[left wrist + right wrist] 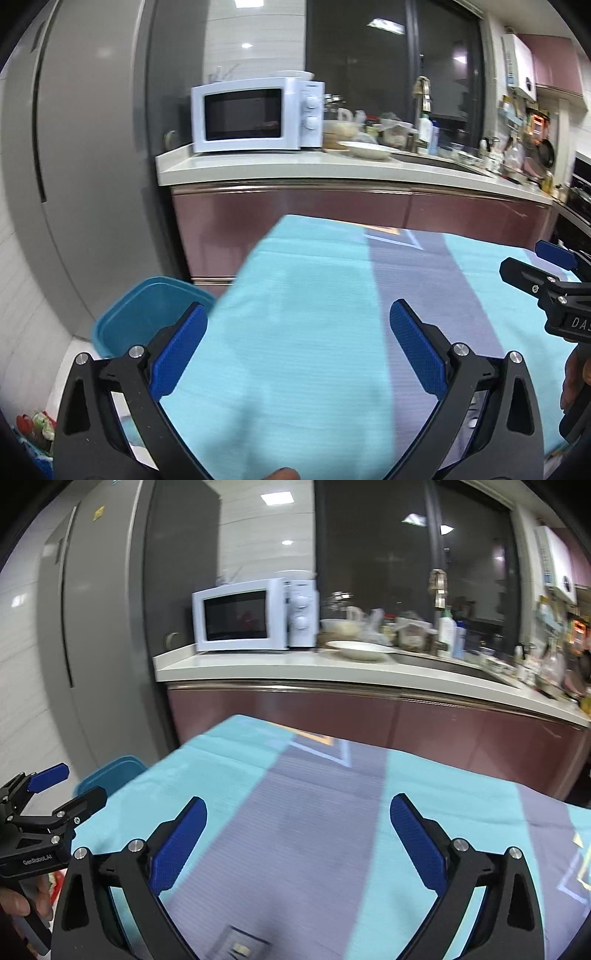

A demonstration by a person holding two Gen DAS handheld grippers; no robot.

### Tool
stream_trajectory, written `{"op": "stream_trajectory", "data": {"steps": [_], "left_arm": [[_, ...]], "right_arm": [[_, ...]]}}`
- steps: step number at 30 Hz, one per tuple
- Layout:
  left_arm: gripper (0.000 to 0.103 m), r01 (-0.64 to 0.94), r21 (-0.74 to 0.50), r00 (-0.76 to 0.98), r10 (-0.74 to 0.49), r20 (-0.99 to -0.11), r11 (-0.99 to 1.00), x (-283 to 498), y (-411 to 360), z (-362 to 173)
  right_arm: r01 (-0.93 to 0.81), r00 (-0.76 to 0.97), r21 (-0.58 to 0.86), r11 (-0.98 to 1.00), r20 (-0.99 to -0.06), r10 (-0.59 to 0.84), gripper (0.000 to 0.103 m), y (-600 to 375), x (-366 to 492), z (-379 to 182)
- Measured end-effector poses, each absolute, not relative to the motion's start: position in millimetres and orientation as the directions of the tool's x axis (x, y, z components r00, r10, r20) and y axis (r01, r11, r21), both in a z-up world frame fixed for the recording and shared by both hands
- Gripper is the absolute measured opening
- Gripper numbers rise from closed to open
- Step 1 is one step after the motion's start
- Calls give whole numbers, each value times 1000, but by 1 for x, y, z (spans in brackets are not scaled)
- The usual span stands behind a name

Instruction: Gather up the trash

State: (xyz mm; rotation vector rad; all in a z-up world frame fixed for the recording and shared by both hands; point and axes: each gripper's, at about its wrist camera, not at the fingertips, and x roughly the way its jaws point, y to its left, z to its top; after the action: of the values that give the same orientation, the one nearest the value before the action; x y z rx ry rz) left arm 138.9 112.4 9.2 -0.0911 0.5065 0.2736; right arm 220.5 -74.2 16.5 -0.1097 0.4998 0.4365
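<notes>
My left gripper (297,314) is open and empty above a table covered by a light blue and grey cloth (314,332). My right gripper (298,808) is also open and empty above the same cloth (314,830). A blue bin (147,314) stands on the floor off the table's left edge, just beyond my left finger; its rim also shows in the right wrist view (110,771). No trash item shows on the cloth. Each gripper appears at the edge of the other's view: the right one (554,273) and the left one (55,794).
A grey fridge (92,147) stands at the left. Behind the table runs a counter (295,166) with a white microwave (255,114), a plate (365,149), bottles and a sink. Maroon cabinets (332,210) sit below. Some colourful packets (37,428) lie on the floor at lower left.
</notes>
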Motion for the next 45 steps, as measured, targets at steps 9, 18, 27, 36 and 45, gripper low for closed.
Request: {"op": "stream_trajectory", "data": {"steps": [9, 18, 27, 36, 45], "left_arm": [[97, -170, -31, 864, 134, -485, 985, 142, 58, 4], [97, -89, -46, 863, 54, -503, 995, 126, 18, -13], [97, -18, -36, 867, -2, -498, 999, 114, -3, -21], [97, 30, -25, 881, -38, -472, 999, 102, -7, -26], [97, 10, -46, 904, -29, -427, 999, 79, 8, -19]], "right_arm": [[-291, 848, 6, 957, -462, 261, 96, -134, 194, 10], [-132, 883, 9, 991, -454, 122, 96, -191, 155, -12], [13, 900, 15, 1000, -437, -5, 96, -229, 123, -32], [97, 922, -14, 995, -376, -95, 96, -246, 100, -37], [96, 947, -29, 995, -306, -100, 96, -239, 75, -30]]}}
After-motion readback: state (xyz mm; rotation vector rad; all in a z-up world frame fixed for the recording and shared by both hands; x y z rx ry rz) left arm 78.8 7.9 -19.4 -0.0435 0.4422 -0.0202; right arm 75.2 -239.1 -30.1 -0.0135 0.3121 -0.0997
